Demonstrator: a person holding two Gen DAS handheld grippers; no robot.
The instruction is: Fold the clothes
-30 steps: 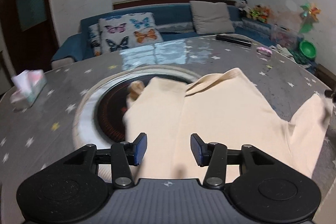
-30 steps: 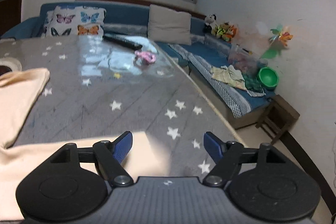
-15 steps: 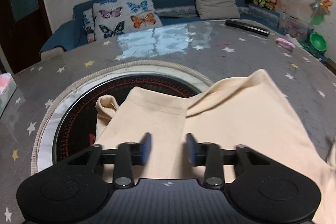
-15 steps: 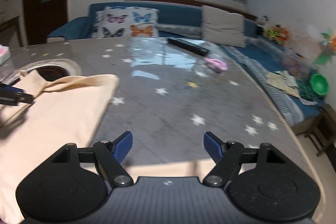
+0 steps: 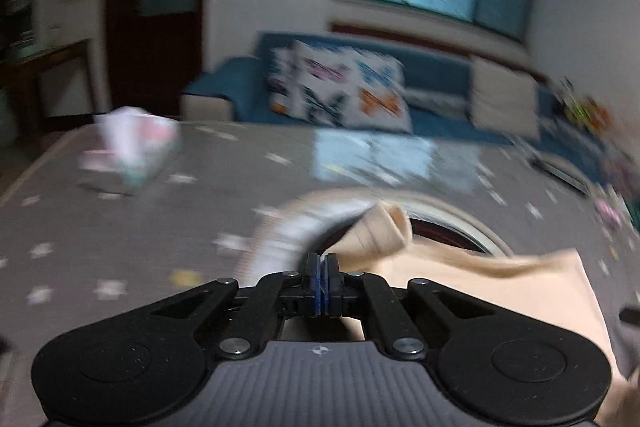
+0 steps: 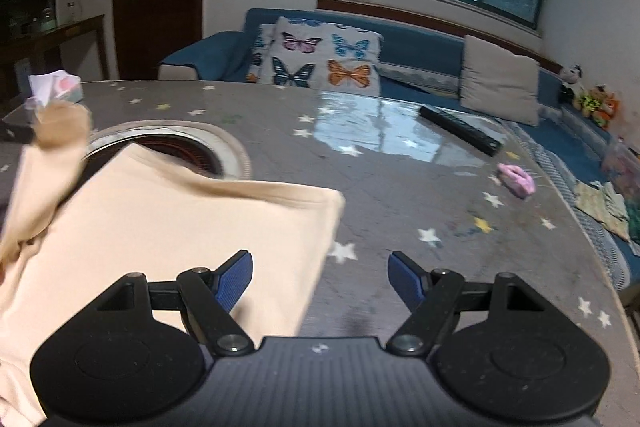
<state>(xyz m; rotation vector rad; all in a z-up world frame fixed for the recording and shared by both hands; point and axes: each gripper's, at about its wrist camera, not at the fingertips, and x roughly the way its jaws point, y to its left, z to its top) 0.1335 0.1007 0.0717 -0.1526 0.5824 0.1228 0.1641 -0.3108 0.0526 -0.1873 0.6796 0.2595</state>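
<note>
Cream-coloured, soft knit garment [image 6: 168, 227] lies spread on the grey star-patterned round table [image 6: 400, 187], its far edge draped over the dark round hotplate recess [image 6: 180, 149] set into the tabletop. The left gripper [image 5: 321, 281] has its blue pads pressed together, and the left wrist view is badly smeared, so I would only guess that a thin edge of the cloth is pinched there; a rolled sleeve or cuff [image 5: 380, 231] rises just beyond it, lifted off the table. The right gripper [image 6: 320, 277] hovers with its fingers well apart over the garment's near right corner, holding nothing. That fabric looks light and limp: it sags and creases wherever it is raised, so it wants taking by a hem or corner, with both edges held taut to keep a fold straight.
</note>
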